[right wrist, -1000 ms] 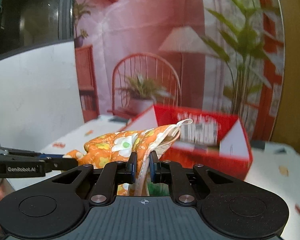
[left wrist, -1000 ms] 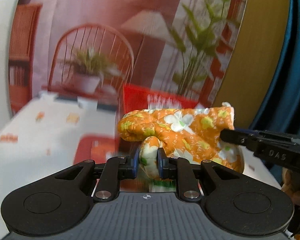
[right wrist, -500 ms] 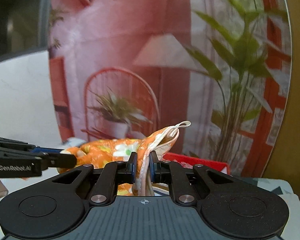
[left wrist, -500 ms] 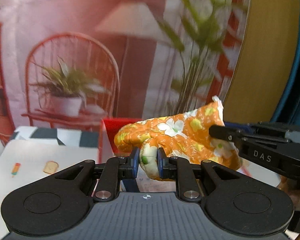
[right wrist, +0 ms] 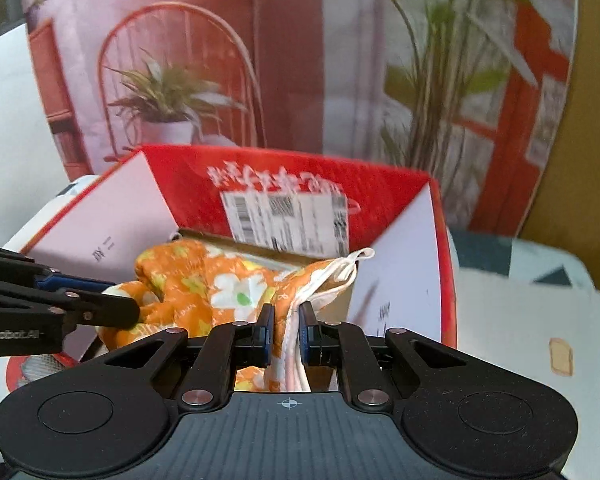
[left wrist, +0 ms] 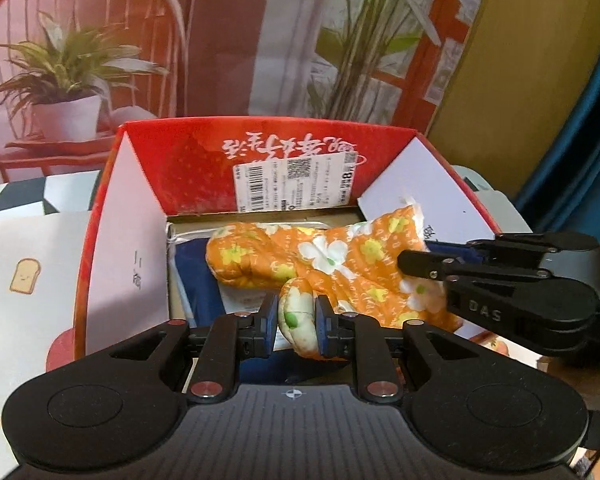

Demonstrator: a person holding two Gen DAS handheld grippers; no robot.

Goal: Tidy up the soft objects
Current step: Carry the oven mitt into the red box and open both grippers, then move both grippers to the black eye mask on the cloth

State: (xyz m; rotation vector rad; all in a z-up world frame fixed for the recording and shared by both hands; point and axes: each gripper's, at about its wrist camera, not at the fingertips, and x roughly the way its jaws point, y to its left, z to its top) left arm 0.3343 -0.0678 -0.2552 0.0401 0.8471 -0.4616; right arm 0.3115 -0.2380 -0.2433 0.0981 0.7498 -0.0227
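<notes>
The orange floral oven mitt [left wrist: 332, 260] hangs over the open red cardboard box [left wrist: 260, 152], held at both ends. The left gripper [left wrist: 296, 320] is clamped on the mitt's thumb; the right gripper [right wrist: 286, 332] is closed tight on the white-trimmed cuff with its hanging loop.

On the left, the box's white inner flap [left wrist: 128, 240] leans inward, and the mitt's rounded fingertip end sits near it; a drift that way could catch the mitt on the flap or push the flap down. In the middle there is open room: a dark blue item [left wrist: 196, 276] already lies on the box floor, so the mitt would land on top of it. On the right, the other white flap [right wrist: 400, 264] stands just beside the cuff, with little slack. If one gripper lets go before the other, the mitt would likely swing and drape over a flap edge instead of dropping inside.
</notes>
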